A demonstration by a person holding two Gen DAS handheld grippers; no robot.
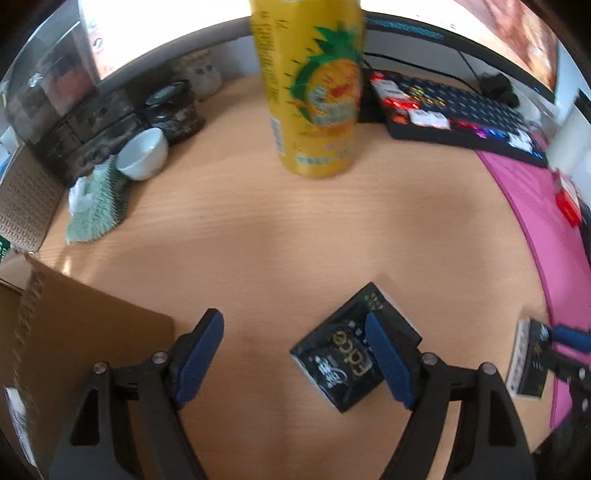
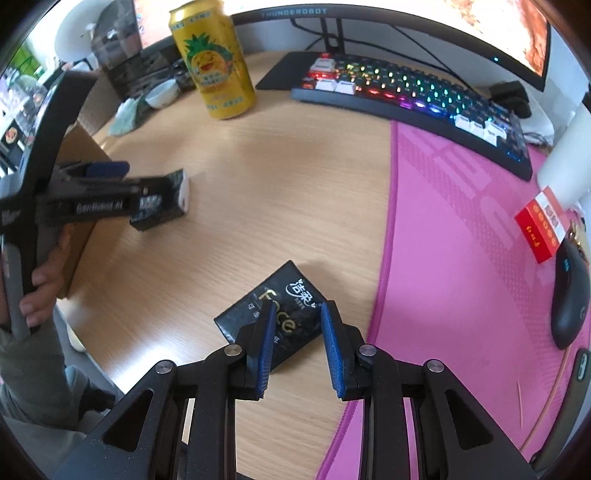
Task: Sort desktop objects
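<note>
Black tissue pack (image 2: 271, 317) on desk | left gripper (image 1: 295, 354) wide, empty | right gripper (image 2: 298, 343) narrowly apart, empty

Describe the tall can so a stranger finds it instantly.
Start at the curved monitor at the desk's back edge. Left of the lit keyboard stands the yellow can, upright on bare wood. Its cartoon pineapple label sets it apart from the white cup beside it.

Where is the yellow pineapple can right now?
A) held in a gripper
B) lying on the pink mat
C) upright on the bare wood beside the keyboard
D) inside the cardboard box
C: the yellow can stands upright on the wooden desk, beside the keyboard and off the pink mat.
</note>
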